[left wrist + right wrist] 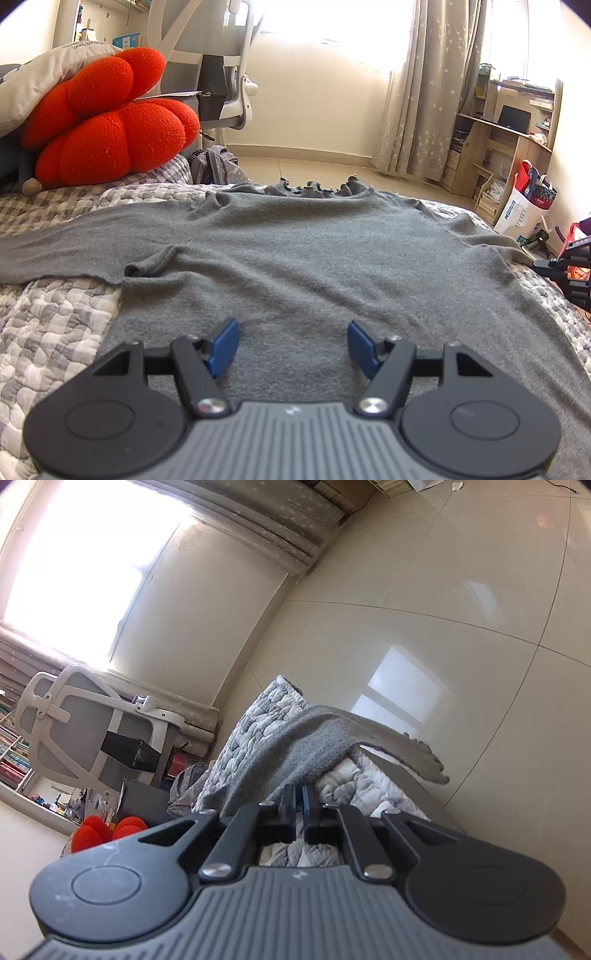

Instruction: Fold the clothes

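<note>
A grey knit sweater (295, 251) lies spread flat on a checked quilt (48, 325), with its frilled collar at the far edge. One sleeve (74, 243) stretches out to the left. My left gripper (293, 339) hovers low over the sweater's near hem, open, with nothing between its blue pads. My right gripper (543, 265) reaches in at the sweater's right shoulder. In the right wrist view this gripper (298, 794) is shut on the base of the other sleeve (314, 738), which drapes over the bed's corner, its cuff hanging past the edge.
A red flower-shaped cushion (110, 122) and a grey pillow (44, 74) sit at the back left of the bed. Beyond the bed are a white office chair (221, 74), a wooden desk (509, 140) and shopping bags (524, 206) on the tiled floor (443, 609).
</note>
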`<state>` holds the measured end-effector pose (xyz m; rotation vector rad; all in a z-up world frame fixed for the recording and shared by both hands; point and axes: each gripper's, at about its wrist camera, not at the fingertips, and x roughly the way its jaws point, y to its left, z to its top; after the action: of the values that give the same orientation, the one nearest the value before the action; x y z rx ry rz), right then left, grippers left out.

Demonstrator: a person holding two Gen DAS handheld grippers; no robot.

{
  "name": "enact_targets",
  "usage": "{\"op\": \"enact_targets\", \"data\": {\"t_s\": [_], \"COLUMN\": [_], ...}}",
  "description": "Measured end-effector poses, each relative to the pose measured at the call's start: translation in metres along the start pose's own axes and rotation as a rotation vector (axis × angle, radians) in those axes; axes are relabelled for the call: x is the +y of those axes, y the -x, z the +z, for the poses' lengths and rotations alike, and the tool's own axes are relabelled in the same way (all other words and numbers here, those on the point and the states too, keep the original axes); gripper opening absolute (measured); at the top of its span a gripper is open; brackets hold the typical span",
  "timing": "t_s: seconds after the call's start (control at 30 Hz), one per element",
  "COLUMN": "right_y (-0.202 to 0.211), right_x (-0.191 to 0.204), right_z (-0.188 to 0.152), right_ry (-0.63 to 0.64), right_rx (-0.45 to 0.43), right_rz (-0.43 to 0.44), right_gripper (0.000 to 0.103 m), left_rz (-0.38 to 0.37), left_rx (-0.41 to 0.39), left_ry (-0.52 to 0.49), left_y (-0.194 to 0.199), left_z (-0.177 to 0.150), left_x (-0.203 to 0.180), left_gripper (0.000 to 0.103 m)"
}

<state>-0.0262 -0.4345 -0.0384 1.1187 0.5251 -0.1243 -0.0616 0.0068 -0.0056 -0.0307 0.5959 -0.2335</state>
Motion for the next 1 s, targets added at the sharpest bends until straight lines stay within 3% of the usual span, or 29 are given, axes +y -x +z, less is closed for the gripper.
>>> {"op": "enact_targets", "data": {"t_s": [0.27, 0.33, 0.4, 0.5, 0.57, 0.63, 0.7, 0.73, 0.9, 1.0], "right_y": [-0.007, -0.004, 0.0, 0.001, -0.003, -0.005, -0.007, -0.008, 0.003, 0.012], "right_x": [-0.013, -0.013, -0.013, -0.004, 0.003, 0.008, 0.006, 0.006, 0.013, 0.023], "right_z": [0.006, 0.006, 0.007, 0.008, 0.006, 0.004, 0.001, -0.001, -0.002, 0.0], "right_ry": [-0.189, -0.197, -0.211, -0.178, -0.132, -0.089, -0.064, -0.051, -0.012, 0.008], "right_rx": [-0.013, -0.018, -0.024, -0.035, -0.047, -0.059, -0.068, -0.072, -0.106, -0.106], "right_rz": [0.025, 0.043, 0.079, 0.075, 0.043, 0.02, 0.007, 0.001, 0.036, 0.053], "right_gripper": [0.009, 0.014, 0.037, 0.045, 0.044, 0.034, 0.012, 0.007, 0.005, 0.005], "left_rz": [-0.001, -0.001, -0.001, -0.001, -0.001, -0.003, -0.007, -0.009, -0.023, -0.065], "left_rx": [0.0, -0.001, -0.001, -0.001, -0.001, -0.001, -0.003, -0.003, -0.001, 0.004], "left_ry": [-0.002, -0.002, -0.003, -0.004, -0.004, -0.001, 0.004, 0.006, 0.019, 0.044], "left_y": [-0.001, -0.001, -0.001, -0.001, -0.001, -0.001, -0.001, -0.001, -0.001, -0.002], "left_z": [0.0, 0.0, 0.0, 0.0, 0.0, 0.0, 0.0, 0.0, 0.0, 0.002], "left_x": [0.0, 0.0, 0.0, 0.0, 0.0, 0.001, 0.002, 0.002, 0.004, 0.01], "left_gripper": [0.067, 0.067, 0.067, 0.067, 0.068, 0.068, 0.068, 0.068, 0.069, 0.076]}}
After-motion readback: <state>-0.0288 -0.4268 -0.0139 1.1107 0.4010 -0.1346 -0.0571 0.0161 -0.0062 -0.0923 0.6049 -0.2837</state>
